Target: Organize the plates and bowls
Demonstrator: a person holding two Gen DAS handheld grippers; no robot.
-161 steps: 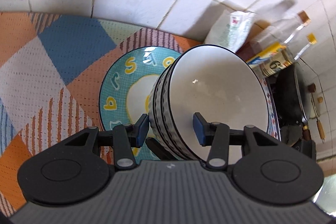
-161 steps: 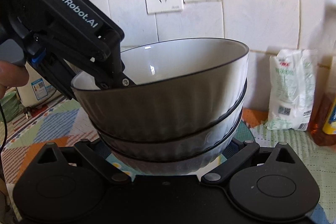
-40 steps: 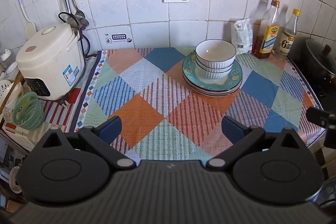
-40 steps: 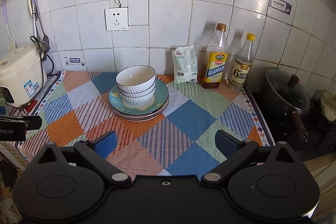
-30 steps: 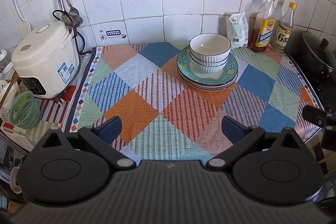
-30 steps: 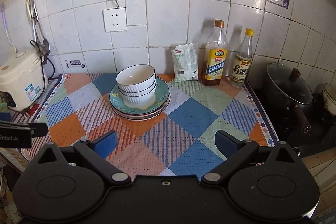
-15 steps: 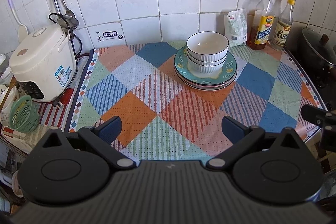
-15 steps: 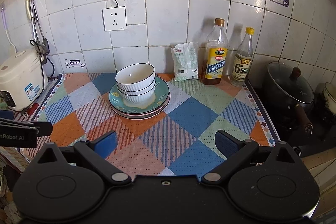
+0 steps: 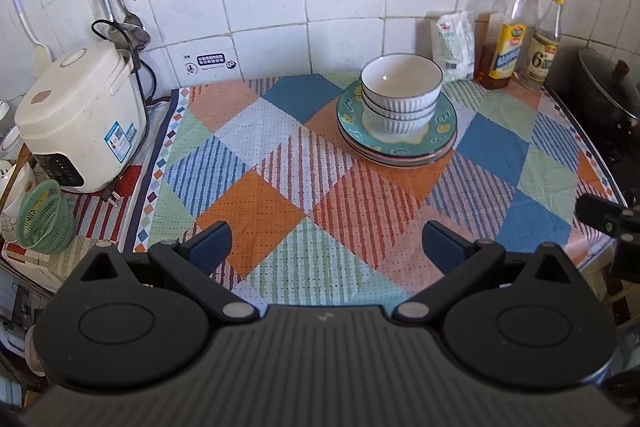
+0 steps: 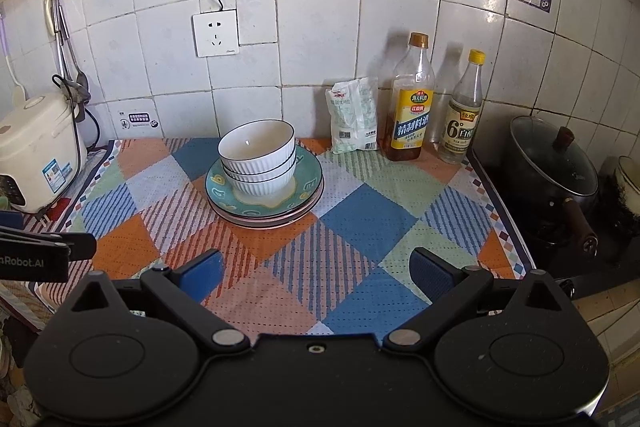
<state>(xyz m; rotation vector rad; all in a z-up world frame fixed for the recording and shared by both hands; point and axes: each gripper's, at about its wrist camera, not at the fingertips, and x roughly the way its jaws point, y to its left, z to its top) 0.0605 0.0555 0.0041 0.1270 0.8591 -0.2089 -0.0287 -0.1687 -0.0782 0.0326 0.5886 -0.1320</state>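
Both grippers, left [image 9: 324, 241] and right [image 10: 316, 273], have pulled back, jaws wide and empty; bowls [image 10: 258, 157] sit nested on plates [image 10: 264, 205] near the bench's back edge, so the task looks done.

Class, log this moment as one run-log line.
bowls: stacked on plates | left hand-held gripper: open, empty | right hand-held gripper: open, empty

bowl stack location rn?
The bowl stack sits on the teal plates at the back of the patchwork cloth, left of the white packet in both views.
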